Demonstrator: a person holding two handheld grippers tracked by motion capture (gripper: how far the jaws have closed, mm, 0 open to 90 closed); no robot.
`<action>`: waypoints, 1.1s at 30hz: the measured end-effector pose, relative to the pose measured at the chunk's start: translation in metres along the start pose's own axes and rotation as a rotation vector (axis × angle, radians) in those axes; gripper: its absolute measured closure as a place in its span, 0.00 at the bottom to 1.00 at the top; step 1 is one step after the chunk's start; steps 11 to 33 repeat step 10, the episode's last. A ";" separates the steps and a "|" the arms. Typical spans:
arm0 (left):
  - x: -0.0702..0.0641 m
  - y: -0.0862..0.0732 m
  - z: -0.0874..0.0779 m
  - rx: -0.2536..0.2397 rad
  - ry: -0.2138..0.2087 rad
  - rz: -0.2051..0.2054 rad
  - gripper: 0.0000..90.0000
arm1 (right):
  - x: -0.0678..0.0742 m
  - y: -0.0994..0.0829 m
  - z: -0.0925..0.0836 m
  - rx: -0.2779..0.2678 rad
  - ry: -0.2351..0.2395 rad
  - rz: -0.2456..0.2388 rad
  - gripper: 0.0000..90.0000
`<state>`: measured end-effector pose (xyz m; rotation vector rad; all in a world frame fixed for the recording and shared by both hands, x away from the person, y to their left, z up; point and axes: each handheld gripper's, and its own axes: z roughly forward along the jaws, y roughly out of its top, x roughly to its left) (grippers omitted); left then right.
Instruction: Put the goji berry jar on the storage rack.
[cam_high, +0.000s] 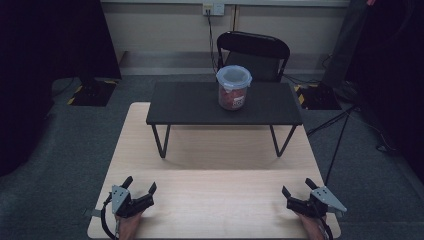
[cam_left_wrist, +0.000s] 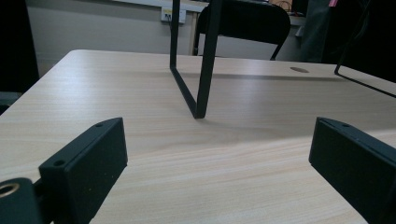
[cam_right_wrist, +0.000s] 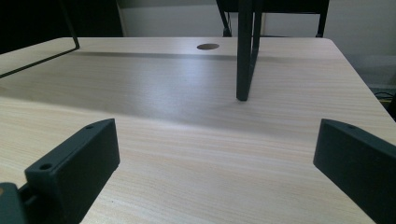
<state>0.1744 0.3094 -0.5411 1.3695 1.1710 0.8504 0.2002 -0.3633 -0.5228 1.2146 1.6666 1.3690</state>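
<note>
A clear round container with a pale snap-on lid and red contents stands on a black raised shelf at the far side of the light wooden table. My left gripper rests near the table's front left corner, open, with nothing between its jaws. My right gripper rests near the front right corner, also open and holding nothing. In the left gripper view the jaws frame the shelf's left leg; in the right gripper view they frame its right leg.
A black chair stands behind the table against the wall. Dark stands and cables sit on the grey floor at both sides. A round cable hole is set in the tabletop under the shelf.
</note>
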 end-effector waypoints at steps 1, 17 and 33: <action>0.000 0.000 0.000 0.000 0.000 0.000 0.04 | 0.000 0.000 0.000 0.001 0.000 0.002 0.00; 0.000 0.000 0.000 0.000 0.001 0.001 0.04 | -0.002 0.000 0.000 -0.003 0.002 0.015 0.00; 0.000 0.000 0.000 0.000 0.001 0.001 0.04 | -0.002 0.000 0.000 -0.003 0.002 0.015 0.00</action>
